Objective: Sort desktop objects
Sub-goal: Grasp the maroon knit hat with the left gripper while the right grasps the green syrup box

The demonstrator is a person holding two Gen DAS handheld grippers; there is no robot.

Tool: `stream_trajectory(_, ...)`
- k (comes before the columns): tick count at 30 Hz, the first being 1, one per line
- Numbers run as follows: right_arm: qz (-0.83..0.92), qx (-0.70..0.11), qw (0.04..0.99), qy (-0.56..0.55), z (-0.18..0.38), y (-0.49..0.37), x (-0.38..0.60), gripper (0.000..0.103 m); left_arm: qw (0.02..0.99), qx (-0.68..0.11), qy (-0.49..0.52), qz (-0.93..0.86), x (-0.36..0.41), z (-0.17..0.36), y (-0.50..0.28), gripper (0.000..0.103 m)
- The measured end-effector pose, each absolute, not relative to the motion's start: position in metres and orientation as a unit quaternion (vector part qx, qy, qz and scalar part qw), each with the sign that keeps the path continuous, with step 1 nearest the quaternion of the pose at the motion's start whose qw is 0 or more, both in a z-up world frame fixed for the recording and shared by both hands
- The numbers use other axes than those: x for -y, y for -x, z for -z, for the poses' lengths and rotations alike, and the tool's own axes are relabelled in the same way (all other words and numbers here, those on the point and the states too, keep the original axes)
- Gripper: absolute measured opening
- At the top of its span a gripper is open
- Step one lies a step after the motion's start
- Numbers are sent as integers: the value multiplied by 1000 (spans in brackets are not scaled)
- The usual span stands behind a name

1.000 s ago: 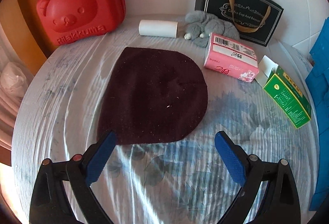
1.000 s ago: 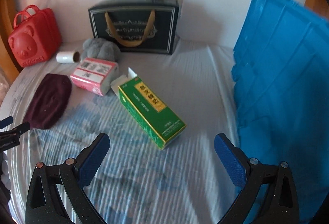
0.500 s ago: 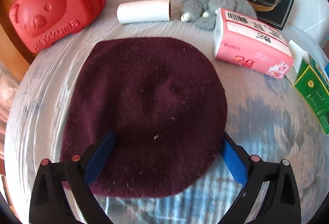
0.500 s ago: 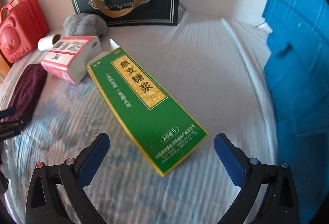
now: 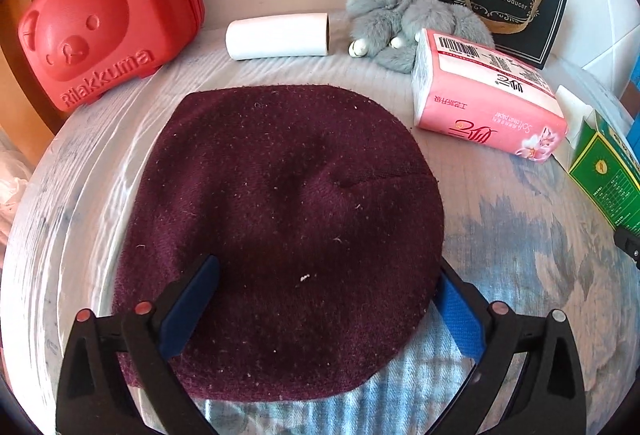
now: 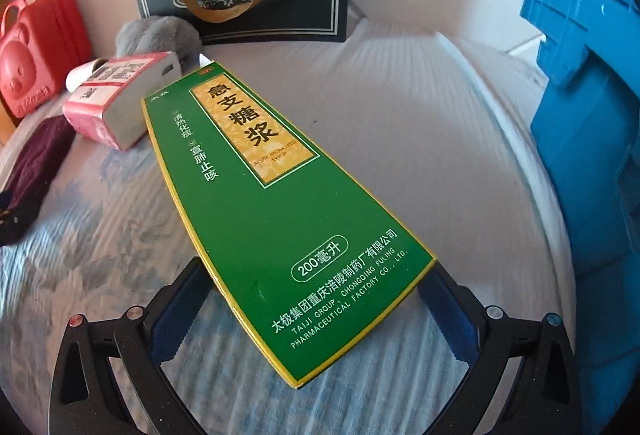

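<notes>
Maroon hat (image 5: 288, 227), green box (image 6: 276, 203), floral bedsheet (image 5: 520, 255)

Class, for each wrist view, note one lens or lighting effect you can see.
Left wrist view: fisheye bends the striped bedsheet into curves; dark vignette fills the corners. Right wrist view: the green syrup box swells toward the camera; the blue crate bows at the edge, and the wall behind looks washed out.

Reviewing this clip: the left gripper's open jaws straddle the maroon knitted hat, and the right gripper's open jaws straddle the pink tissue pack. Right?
Not quite. The right gripper has its open jaws around the green cardboard medicine box, not the pink tissue pack, as the right wrist view shows. The left gripper does straddle the maroon knitted hat.
</notes>
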State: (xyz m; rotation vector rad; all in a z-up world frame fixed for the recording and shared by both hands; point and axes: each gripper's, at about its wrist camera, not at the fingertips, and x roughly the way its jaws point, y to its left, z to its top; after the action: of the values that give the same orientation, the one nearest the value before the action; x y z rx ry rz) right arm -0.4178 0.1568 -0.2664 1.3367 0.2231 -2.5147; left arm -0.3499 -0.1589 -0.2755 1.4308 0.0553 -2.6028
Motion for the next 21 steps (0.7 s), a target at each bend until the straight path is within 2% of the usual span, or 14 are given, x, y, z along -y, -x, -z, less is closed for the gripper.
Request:
stream_trajectory(2, 858, -85, 148, -484, 265, 421, -156, 103, 83, -11, -482, 872, 154, 272, 345, 89)
stream_trajectory(4, 858, -58, 162, -484, 260, 420, -161, 103, 76, 6, -483, 872, 146, 268, 340, 67)
stream_trajectory(8, 876, -47, 164, -450, 245, 419, -160, 103, 73, 9, -483, 872, 142, 267, 341, 54)
stream_trajectory(9, 875, -48, 162, -454, 246, 421, -159, 100, 77, 6, -484, 872, 144, 266, 341, 47)
stream_trajectory(10, 872, -48, 159, -461, 247, 424, -158, 88, 82, 3, -485, 871, 146, 265, 341, 38)
stream_trajectory(11, 870, -47, 160, -464, 247, 425, -157, 85, 86, -2, -486, 870, 149, 264, 341, 33)
stream_trajectory(12, 870, -49, 159, -464, 246, 423, -154, 77, 87, -11, -487, 869, 152, 262, 341, 29)
stream_trajectory(13, 869, -53, 160, -466, 244, 421, -151, 69, 87, -24, -490, 867, 158, 260, 340, 27)
stream_trajectory(16, 861, -70, 169, -475, 242, 412, -140, 59, 91, -32, -487, 868, 164, 252, 331, 25)
stream_trajectory(21, 856, -76, 185, -476, 242, 398, -130, 56, 102, -39, -469, 876, 170, 233, 313, 25)
